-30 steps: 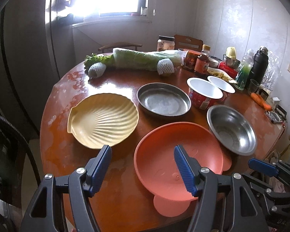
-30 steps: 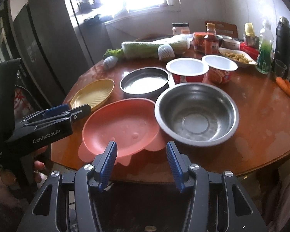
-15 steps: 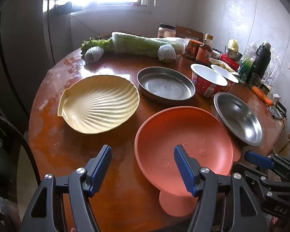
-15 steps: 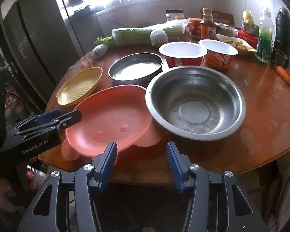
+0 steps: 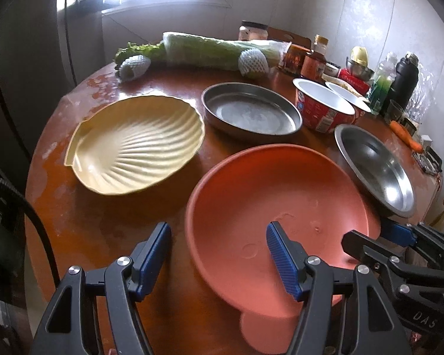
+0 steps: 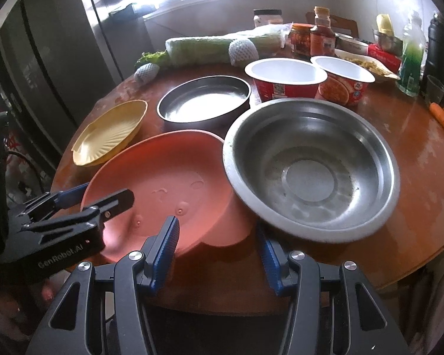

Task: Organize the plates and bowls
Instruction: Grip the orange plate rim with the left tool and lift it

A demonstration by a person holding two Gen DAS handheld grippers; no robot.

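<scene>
Left wrist view: the orange plate [image 5: 269, 207] is seen directly ahead of the left gripper [image 5: 219, 257], whose jaws are parted and empty — its near rim lies between them, untouched. The right gripper [image 6: 219, 251], likewise parted and holding nothing, is aimed at the gap between that plate and the steel bowl [image 6: 310, 168], whose rim overlaps the plate's edge. All dishes — shell plate [image 5: 136, 145], steel pan [image 5: 251, 112], both cups — are seen empty.
</scene>
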